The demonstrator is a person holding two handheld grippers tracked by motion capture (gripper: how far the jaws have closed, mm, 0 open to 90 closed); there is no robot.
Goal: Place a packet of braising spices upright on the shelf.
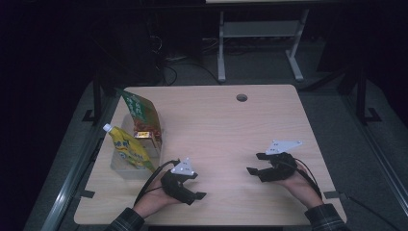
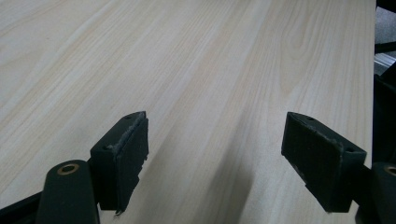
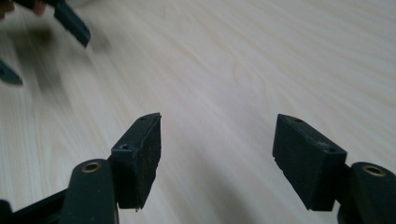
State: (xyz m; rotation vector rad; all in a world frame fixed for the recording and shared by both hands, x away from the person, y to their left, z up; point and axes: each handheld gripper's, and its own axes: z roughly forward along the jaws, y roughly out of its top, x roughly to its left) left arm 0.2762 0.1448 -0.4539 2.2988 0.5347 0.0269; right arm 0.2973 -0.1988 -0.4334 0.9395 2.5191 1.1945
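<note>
A: Starting at the left edge: a clear bin [image 1: 119,166] holds a yellow pouch [image 1: 126,148] with a white cap, leaning up and left, and a green bag [image 1: 139,111] standing behind it with a small brown pack [image 1: 146,136] at its foot.

B: Where's that from my left claw [image 1: 196,186]?

A: Up and to the left of it, near. The pouch is the nearest item, and its long axis runs diagonally, cap end away from you. Your left claw points the other way, toward the table [image 1: 231,125] middle, jaws spread with nothing between them; in the left gripper view I see bare wood between the pads [image 2: 128,154].

B: And my right claw [image 1: 256,163]?

A: Well apart from the bin, on the right side, aimed left across the table. It's released too, with nothing between its jaws. I judge the left hand [image 1: 154,199] is the one to reach with, after turning toward the bin.

B: Any writing?

A: Print on the pouch and bag, but too small to read.
</note>
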